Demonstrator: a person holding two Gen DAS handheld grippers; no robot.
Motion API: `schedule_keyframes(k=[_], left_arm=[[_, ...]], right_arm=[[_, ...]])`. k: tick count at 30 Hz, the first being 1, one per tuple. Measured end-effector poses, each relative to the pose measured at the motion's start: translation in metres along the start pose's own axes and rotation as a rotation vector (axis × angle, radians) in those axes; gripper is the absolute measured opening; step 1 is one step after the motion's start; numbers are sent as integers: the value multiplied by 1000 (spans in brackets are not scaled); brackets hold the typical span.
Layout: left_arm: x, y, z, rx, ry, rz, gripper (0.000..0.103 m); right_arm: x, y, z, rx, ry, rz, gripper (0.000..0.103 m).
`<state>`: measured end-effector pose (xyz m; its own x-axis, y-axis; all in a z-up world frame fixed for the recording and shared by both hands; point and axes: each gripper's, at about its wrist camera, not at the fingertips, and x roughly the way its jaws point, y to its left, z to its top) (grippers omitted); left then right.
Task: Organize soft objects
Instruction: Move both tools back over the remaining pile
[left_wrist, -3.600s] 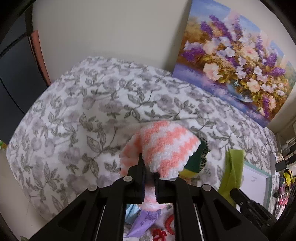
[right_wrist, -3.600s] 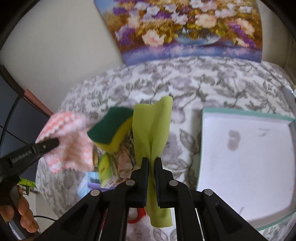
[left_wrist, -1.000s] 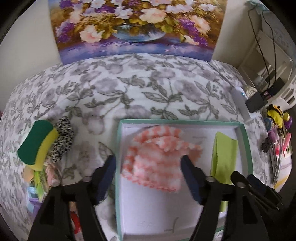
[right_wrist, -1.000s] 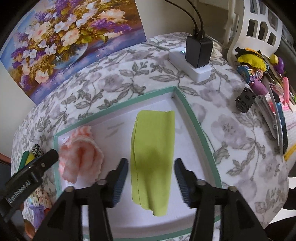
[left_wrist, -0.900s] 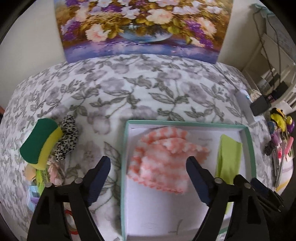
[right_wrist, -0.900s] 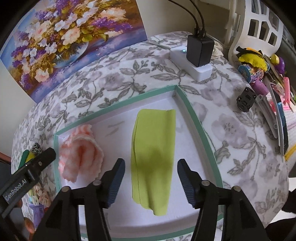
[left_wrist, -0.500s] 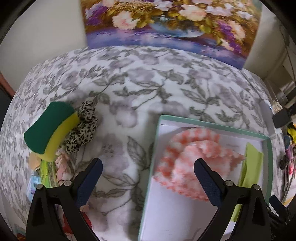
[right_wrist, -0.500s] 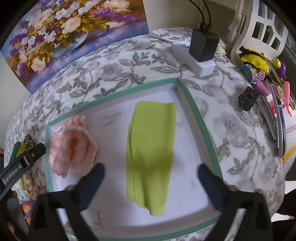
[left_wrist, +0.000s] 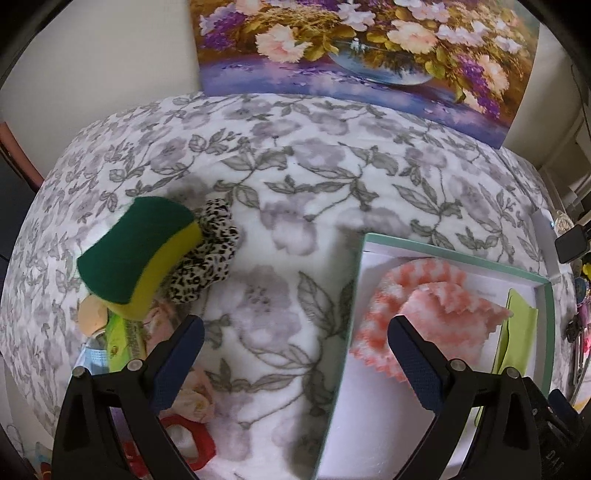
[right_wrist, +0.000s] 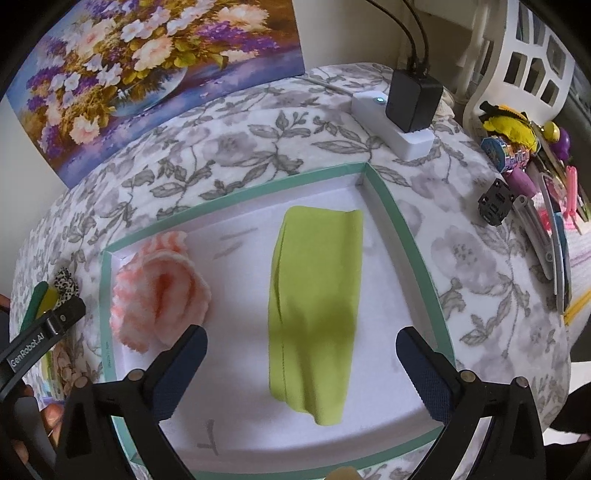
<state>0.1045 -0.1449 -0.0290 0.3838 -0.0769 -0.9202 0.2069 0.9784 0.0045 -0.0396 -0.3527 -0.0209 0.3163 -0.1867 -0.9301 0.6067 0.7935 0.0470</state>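
Observation:
A white tray with a teal rim (right_wrist: 402, 240) lies on the floral cloth; it also shows in the left wrist view (left_wrist: 352, 295). In it lie a pink-and-white knitted cloth (right_wrist: 159, 291) (left_wrist: 428, 306) and a lime green cloth (right_wrist: 316, 306) (left_wrist: 515, 332). A green-and-yellow sponge (left_wrist: 136, 254) rests on a pile at the left, beside a leopard-print scrunchie (left_wrist: 207, 254). My left gripper (left_wrist: 295, 332) is open and empty over the tray's left rim. My right gripper (right_wrist: 301, 350) is open and empty above the green cloth.
A flower painting (left_wrist: 362, 48) leans on the wall behind. A white power strip with a black adapter (right_wrist: 402, 114) sits past the tray. Hair clips and small trinkets (right_wrist: 532, 192) crowd the right edge. Packets and a red ring (left_wrist: 184, 439) lie under the sponge.
Both cloths were carried to the tray and let go. Both grippers have opened wide. The left gripper has swung left toward the sponge pile. The right gripper has barely moved.

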Motion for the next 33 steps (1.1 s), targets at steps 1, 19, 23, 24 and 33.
schedule_keyframes(k=[1, 19, 23, 24, 33], left_arm=[[-1, 2, 0, -4, -3, -3, 100], [-41, 82, -30, -68, -2, 25, 100], [-50, 102, -35, -61, -6, 33, 100], [-52, 107, -37, -66, -6, 29, 100], [-67, 155, -47, -129, -23, 9, 100]], right_arm=[[-2, 2, -1, -4, -2, 0, 103], [-28, 74, -60, -162, 32, -16, 103], [-35, 88, -69, -181, 29, -21, 103], [-37, 93, -71, -185, 23, -25, 103], [-44, 138, -89, -270, 12, 3, 103]])
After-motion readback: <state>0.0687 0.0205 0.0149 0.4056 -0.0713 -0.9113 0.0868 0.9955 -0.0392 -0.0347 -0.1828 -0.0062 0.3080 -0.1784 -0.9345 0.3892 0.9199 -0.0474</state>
